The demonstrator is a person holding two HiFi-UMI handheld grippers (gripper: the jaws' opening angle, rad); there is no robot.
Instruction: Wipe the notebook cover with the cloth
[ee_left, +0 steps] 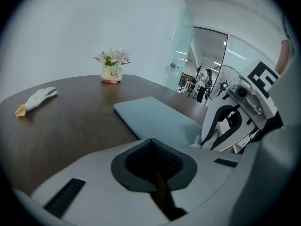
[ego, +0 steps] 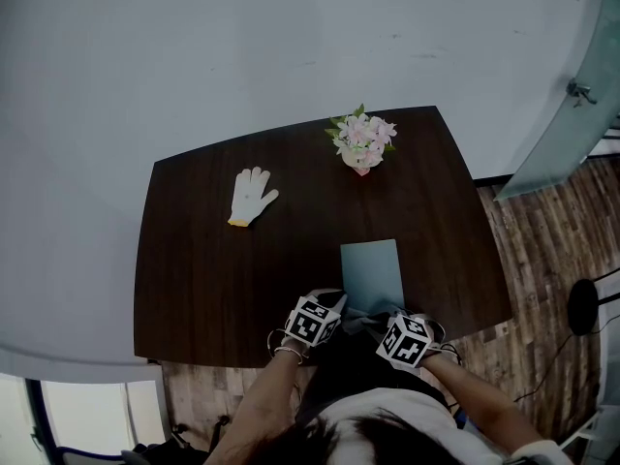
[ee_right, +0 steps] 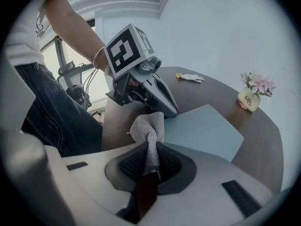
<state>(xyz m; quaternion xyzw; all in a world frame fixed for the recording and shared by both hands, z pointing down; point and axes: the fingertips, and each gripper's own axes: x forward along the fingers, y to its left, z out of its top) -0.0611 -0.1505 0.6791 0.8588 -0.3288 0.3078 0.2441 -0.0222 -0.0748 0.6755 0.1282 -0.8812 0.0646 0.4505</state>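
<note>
Pinching a grey cloth in the right tongs at the near edge of a pale blue notebook on the dark tabletop; holding the left tongs closed, empty, alongside

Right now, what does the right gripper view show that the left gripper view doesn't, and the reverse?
Right gripper view only: the right hand-held gripper shut on the cloth, the left hand-held gripper with its tip at the notebook's near edge, and the person's jeans.
Left gripper view only: its own jaws together with nothing between them, a glass door, and a fan.
Both: notebook, glove, flowers, table.
</note>
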